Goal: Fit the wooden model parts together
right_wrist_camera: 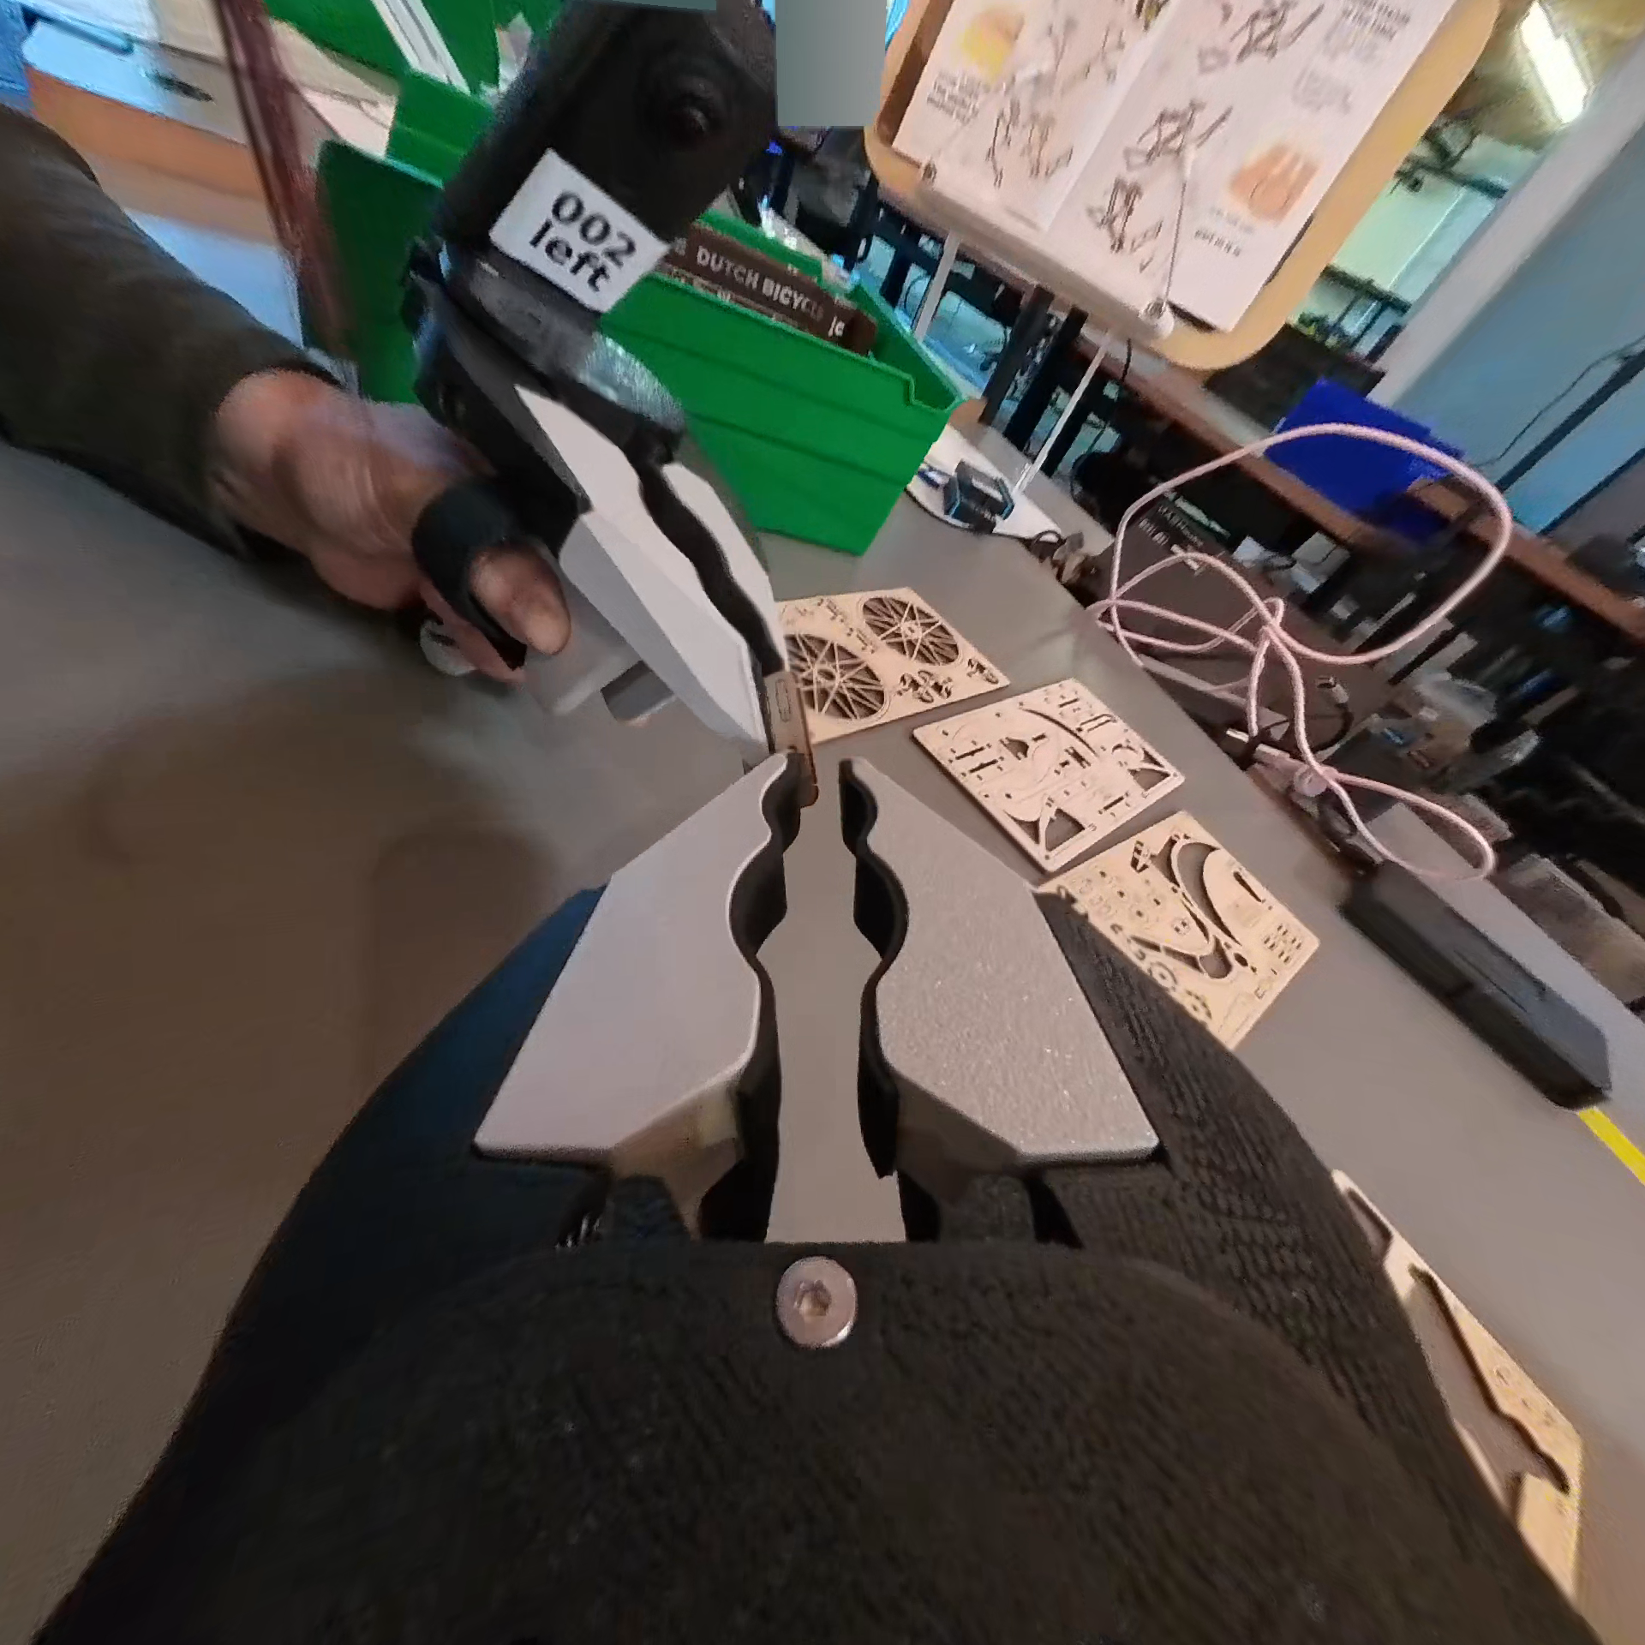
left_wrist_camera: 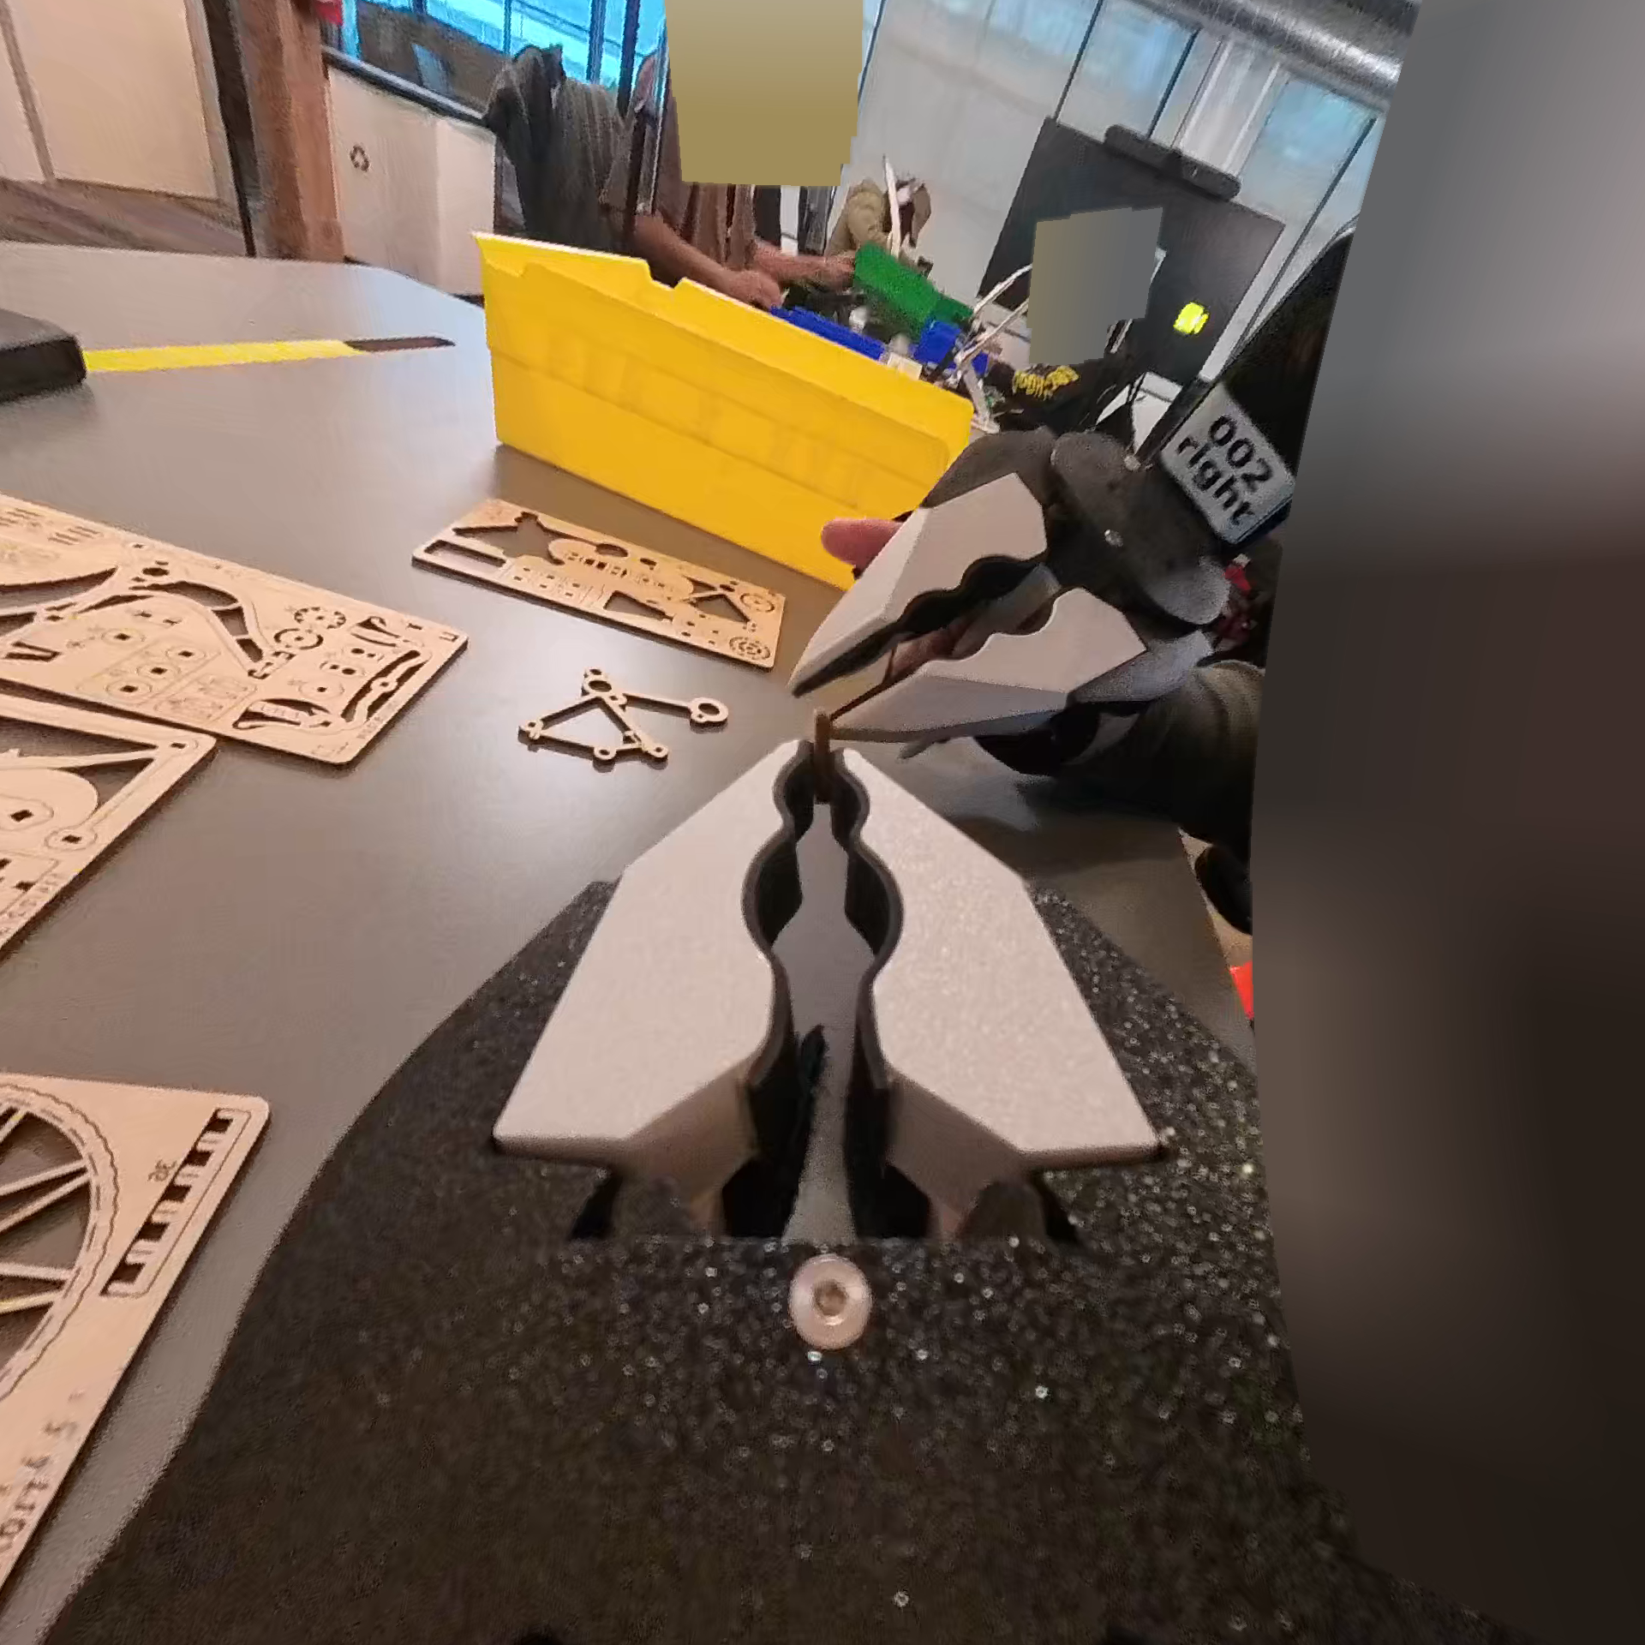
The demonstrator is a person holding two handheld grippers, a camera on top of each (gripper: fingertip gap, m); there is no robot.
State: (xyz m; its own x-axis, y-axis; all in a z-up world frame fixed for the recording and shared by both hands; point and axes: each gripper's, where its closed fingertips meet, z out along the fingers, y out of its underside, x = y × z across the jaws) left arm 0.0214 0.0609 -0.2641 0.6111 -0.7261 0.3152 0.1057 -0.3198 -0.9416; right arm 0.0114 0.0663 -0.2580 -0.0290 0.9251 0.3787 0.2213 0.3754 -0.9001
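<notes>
Plainly mid-handover or mid-fit: a small wooden piece (left_wrist_camera: pixel 824 746), seen edge-on as a thin dark sliver, lifted clear of the table (left_wrist_camera: pixel 356 890) and pinched at the very tips of the left gripper (left_wrist_camera: pixel 823 779), jaws closed down to the thickness of the wood. Held high and upright, probably to leave its free end exposed for a mating part or a second grasp. Met nose to nose by the right gripper (right_wrist_camera: pixel 814 788), jaws apart with bare tabletop showing through the gap, nothing clamped. In the right wrist view, lying just inside that opening, close against the inner pad of the finger on the view's left and well short of the other; off-centre, then, rather than squarely between the pads. Hard to tell whether touching that pad or only just beside it. Farther out, a loose triangular frame part (left_wrist_camera: pixel 614 721) flat on the table, near at hand, possibly the partner for this fit. Beyond, laser-cut parts sheets (left_wrist_camera: pixel 222 641) laid out flat within reach, a yellow bin (left_wrist_camera: pixel 712 401) behind them, a green bin (right_wrist_camera: pixel 783 418), and an instruction booklet (right_wrist_camera: pixel 1157 133) propped on a stand, presumably for reference.
</notes>
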